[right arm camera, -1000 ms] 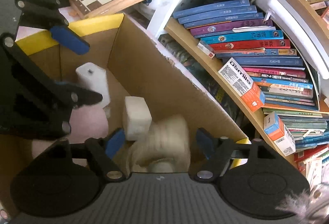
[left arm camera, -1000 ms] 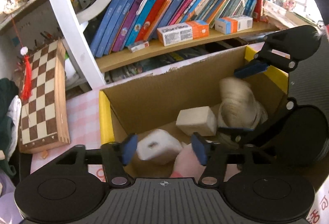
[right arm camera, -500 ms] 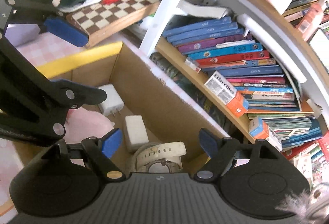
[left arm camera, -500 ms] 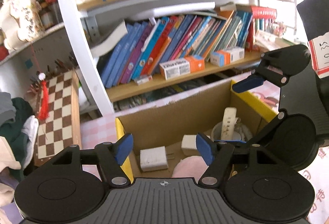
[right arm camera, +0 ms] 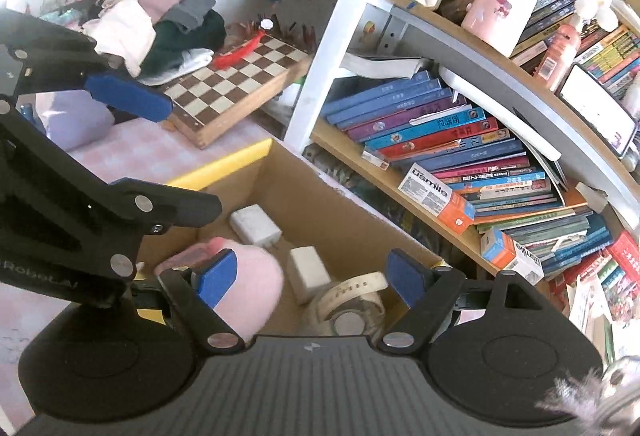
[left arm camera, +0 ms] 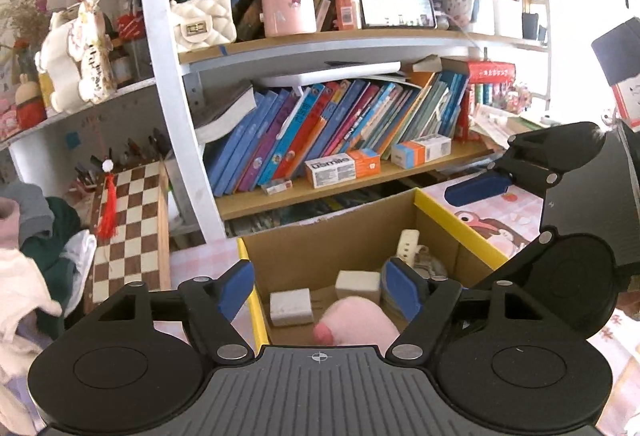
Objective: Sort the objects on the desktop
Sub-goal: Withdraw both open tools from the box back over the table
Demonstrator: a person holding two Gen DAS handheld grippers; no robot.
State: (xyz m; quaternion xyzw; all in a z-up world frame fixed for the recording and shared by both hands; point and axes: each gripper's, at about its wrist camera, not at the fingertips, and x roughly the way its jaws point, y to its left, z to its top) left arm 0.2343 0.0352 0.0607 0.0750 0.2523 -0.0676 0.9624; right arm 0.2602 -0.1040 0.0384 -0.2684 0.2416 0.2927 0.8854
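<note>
A cardboard box [left arm camera: 320, 248] [right arm camera: 348, 220] with yellow rim tape stands before the bookshelf. Inside it lie a white charger [left arm camera: 290, 307] [right arm camera: 255, 225], a white block [left arm camera: 357, 282] [right arm camera: 309, 273], a pink soft object [left arm camera: 356, 322] [right arm camera: 248, 288] and a white-strapped watch [left arm camera: 409, 244] [right arm camera: 352, 296]. My left gripper [left arm camera: 320, 290] is open and empty, above the box's near side. My right gripper [right arm camera: 312, 278] is open and empty, above the box over the watch. Each gripper shows in the other's view, the right [left arm camera: 478, 188] and the left [right arm camera: 128, 98].
A chessboard [left arm camera: 128, 228] [right arm camera: 236, 76] leans left of the box. A shelf of books [left arm camera: 332, 140] [right arm camera: 460, 152] and small cartons [left arm camera: 340, 168] runs behind it. Clothes [right arm camera: 160, 20] are piled far left. A pink checked cloth [right arm camera: 160, 152] covers the desk.
Both grippers have risen up and back from inside the box. The watch left the open right gripper and now lies in the box.
</note>
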